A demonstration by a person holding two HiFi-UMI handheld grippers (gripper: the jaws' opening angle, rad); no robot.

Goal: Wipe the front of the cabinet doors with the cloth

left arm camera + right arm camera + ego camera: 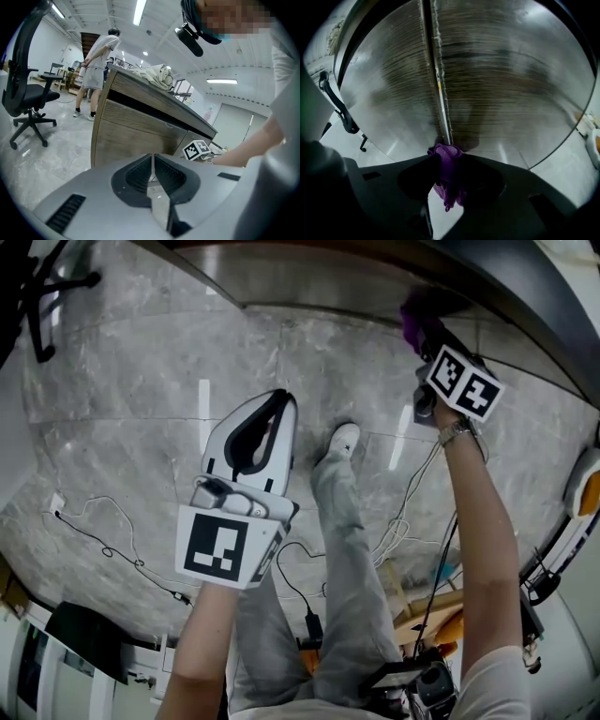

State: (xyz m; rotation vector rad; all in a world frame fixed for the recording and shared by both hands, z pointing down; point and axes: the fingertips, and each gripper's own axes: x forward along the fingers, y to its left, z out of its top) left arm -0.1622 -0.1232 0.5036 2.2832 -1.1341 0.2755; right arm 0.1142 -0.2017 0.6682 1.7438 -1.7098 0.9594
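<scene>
The purple cloth sits bunched between the jaws of the right gripper, which are clamped on it. Its top fold presses against the cabinet doors at the foot of the seam between the two wooden panels, at 12 o'clock from the jaws. That view is dim, and the lens cuts off the doors' outer edges (whatever is inside is hidden behind closed fronts). In the head view the cloth shows only as a purple scrap at 1 o'clock, partly hidden behind the gripper, just above its marker cube. The left gripper hangs over the grey floor near centre, well apart from the doors, its jaws pressed together on nothing. Only the left gripper view shows the cabinet from the side. A pale heap of fabric lies on its top at 12 o'clock, an office chair stands at 9 o'clock, and a person stands beyond.
</scene>
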